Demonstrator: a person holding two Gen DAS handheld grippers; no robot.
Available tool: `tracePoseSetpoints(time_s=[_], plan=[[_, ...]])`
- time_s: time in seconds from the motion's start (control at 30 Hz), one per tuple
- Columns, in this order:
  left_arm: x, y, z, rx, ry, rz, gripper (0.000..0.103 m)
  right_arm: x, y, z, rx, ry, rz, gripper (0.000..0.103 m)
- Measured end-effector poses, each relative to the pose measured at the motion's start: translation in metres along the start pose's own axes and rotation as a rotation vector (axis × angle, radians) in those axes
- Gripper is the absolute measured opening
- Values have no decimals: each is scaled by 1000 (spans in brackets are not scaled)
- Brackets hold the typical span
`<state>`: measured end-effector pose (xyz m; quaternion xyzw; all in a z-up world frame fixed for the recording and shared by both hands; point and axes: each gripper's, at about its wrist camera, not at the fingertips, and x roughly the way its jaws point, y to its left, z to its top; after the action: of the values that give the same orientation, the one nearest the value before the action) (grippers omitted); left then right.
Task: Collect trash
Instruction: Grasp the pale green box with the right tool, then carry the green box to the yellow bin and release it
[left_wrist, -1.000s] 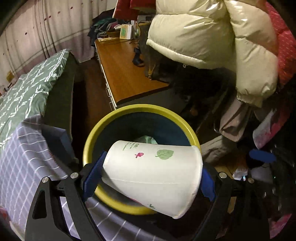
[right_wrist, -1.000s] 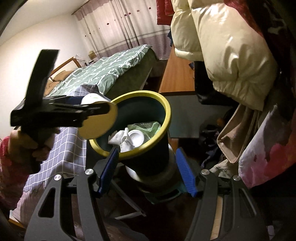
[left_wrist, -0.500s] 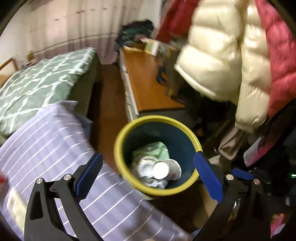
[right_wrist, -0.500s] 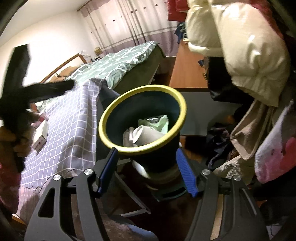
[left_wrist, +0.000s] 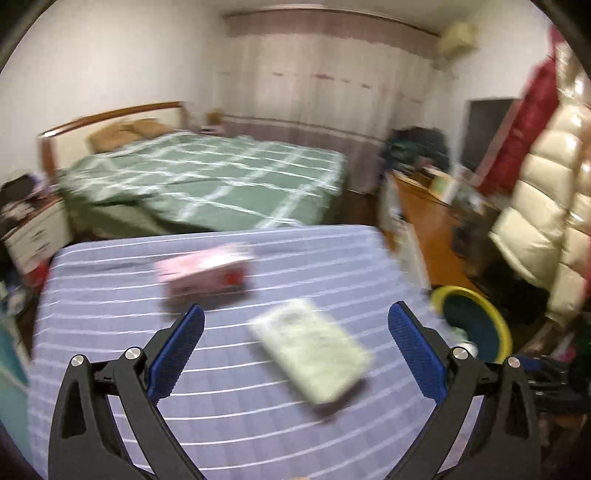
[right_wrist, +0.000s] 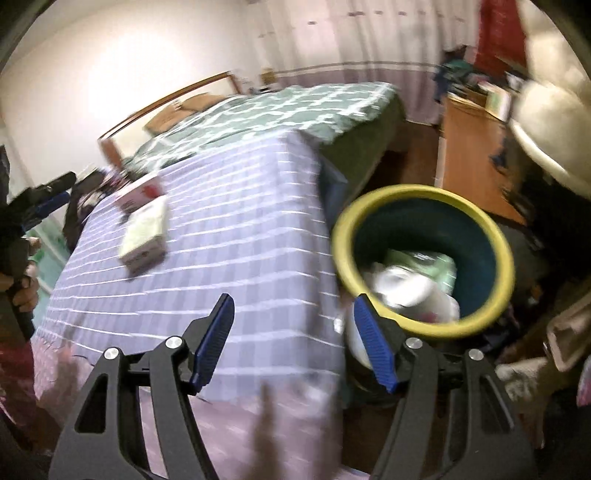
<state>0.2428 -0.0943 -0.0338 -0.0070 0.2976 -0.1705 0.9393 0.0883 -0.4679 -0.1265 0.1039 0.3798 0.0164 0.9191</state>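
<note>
hovering over the purple checked tablecloth (left_wrist: 110, 325), the left gripper (left_wrist: 295, 345) is sitting at the bottom of its frame with fingers spread wide and gripping nothing. a pale green pack (left_wrist: 310, 354) is lying flat between the blue pads (pretty blurry), and a pink box (left_wrist: 207, 273) is resting just above it toward center-left. the yellow-rimmed trash bin (left_wrist: 476, 328) is peeking in at the right edge. in the right wrist view, the right gripper (right_wrist: 295, 339) is also gaping wide and empty at bottom center, with the bin sitting center-right, white cups (right_wrist: 406, 288) and green wrapper piled inside. the green-quilted bed (left_wrist: 207, 177) is filling the background.
</note>
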Motion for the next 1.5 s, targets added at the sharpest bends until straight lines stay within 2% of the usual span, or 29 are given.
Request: tracePoseSetpoints(time_s=[0.17, 0.27, 0.4, 0.6, 0.93, 0.97, 1.0, 1.03, 1.07, 1.1, 1.2, 1.5], plan=[[1, 78, -17, -89, -40, 127, 98, 27, 70, 20, -118, 16, 82, 72], [6, 110, -32, -153, -59, 155, 98, 43, 109, 28, -193, 11, 113, 87], [11, 126, -38, -206, -47, 129, 98, 71, 148, 38, -286, 31, 126, 89], [9, 111, -38, -164, -71, 131, 98, 115, 183, 41, -376, 93, 89, 90], [8, 101, -39, -162, -66, 103, 98, 150, 192, 42, -374, 166, 39, 90], [8, 101, -39, -165, -66, 99, 98, 153, 193, 41, -378, 168, 32, 86], [8, 101, -39, -167, -66, 98, 98, 155, 194, 41, -381, 171, 29, 77], [8, 101, -40, -167, -66, 97, 98, 157, 194, 40, -381, 178, 30, 75], [8, 101, -40, -166, -66, 97, 98, 156, 194, 40, -380, 167, 30, 69], [8, 101, -40, -165, -65, 98, 98, 156, 194, 41, -376, 167, 34, 69], [9, 100, -41, -164, -59, 95, 98, 150, 191, 43, -358, 164, 50, 69], [11, 100, -41, -173, -57, 91, 98, 83, 175, 52, -357, 70, 78, 68]])
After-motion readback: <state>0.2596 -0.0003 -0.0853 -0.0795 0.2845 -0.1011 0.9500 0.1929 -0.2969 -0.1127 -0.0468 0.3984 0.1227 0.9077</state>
